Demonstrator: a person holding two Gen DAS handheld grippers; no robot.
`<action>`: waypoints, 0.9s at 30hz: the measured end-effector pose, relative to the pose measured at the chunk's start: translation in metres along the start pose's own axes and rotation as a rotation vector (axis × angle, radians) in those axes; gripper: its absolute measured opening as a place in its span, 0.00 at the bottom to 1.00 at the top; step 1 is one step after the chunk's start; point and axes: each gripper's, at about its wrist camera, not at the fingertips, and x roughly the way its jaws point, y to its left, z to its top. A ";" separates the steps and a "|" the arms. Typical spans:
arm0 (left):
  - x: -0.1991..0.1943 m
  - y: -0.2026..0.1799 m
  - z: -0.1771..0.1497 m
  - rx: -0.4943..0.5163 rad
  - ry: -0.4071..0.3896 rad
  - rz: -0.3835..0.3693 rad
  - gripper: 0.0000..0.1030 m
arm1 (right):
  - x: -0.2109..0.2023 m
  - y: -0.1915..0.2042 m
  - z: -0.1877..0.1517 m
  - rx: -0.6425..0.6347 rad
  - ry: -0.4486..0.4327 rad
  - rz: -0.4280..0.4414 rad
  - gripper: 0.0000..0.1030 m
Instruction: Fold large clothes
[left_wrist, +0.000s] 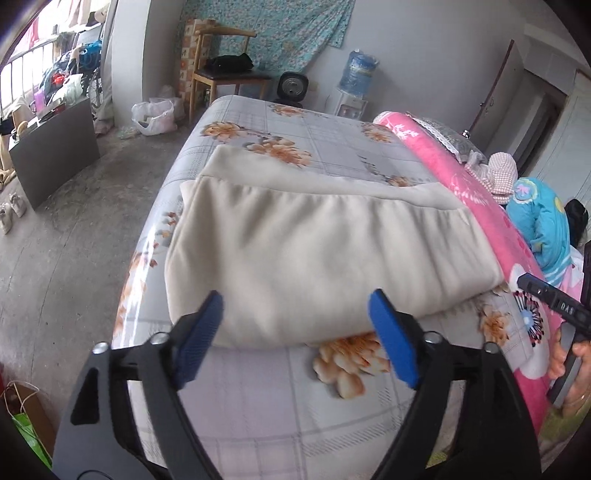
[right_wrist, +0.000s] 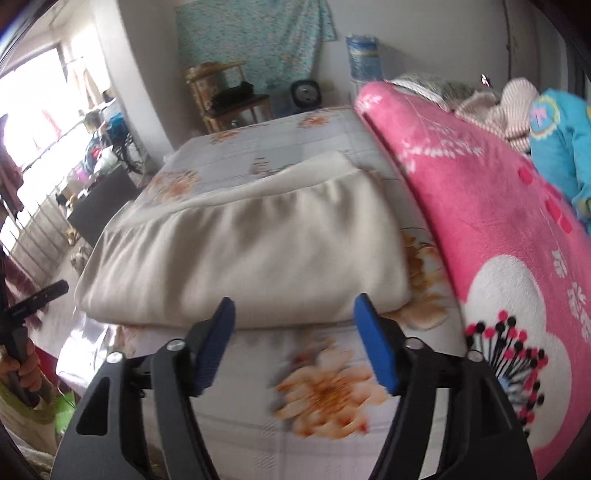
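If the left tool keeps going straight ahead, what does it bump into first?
Probably the near edge of the folded cream garment on the bed; the open left tool points right at it, though depth is hard to judge.

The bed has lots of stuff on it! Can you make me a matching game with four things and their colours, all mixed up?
Things:
1. folded garment
2. blanket
3. gripper pads
4. chair

Colours:
a. blue
b. brown wood
c. cream
d. pink

Right pairs: 1-c, 2-d, 3-a, 4-b
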 end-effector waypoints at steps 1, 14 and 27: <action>-0.005 -0.007 -0.004 0.005 -0.004 -0.005 0.82 | -0.004 0.014 -0.007 -0.022 0.000 -0.001 0.72; -0.049 -0.059 -0.009 0.020 -0.108 0.190 0.92 | -0.054 0.082 -0.012 -0.105 -0.160 -0.148 0.94; -0.038 -0.085 -0.004 0.040 -0.106 0.334 0.92 | -0.046 0.093 -0.006 -0.122 -0.142 -0.234 0.94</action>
